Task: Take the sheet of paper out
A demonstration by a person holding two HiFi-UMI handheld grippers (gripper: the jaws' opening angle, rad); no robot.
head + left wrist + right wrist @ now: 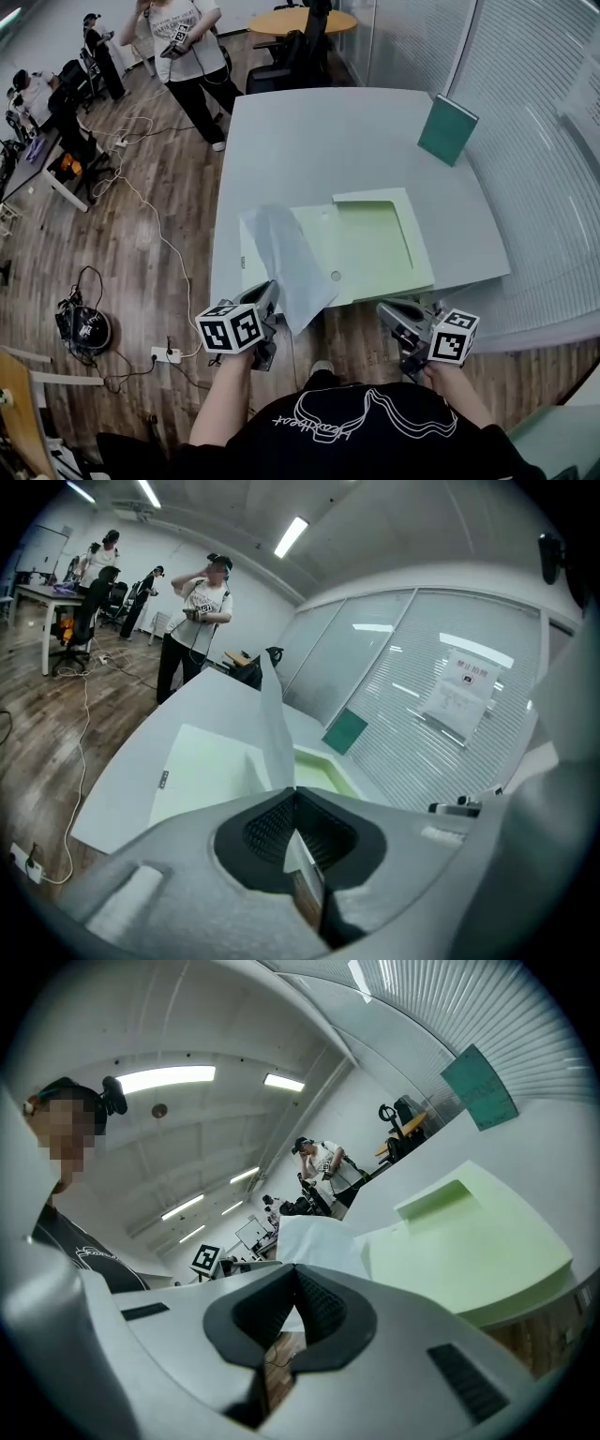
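Note:
A white sheet of paper (286,253) hangs lifted over the near left part of a pale green folder (375,244), which lies open on the grey table (309,141). My left gripper (269,298) is shut on the sheet's near edge, just off the table's front edge. In the left gripper view the sheet (274,724) rises edge-on from the closed left gripper (294,791), with the folder (216,771) below it. My right gripper (389,314) hovers off the front edge, right of the sheet. In its own view the right gripper (296,1269) is shut and holds nothing, with the sheet (319,1241) and the folder (469,1241) beyond.
A dark green book (447,129) leans near the glass wall with blinds at the table's far right. Cables and a power strip (166,355) lie on the wooden floor at left. A person (187,47) stands beyond the table's far left corner, and others sit at desks.

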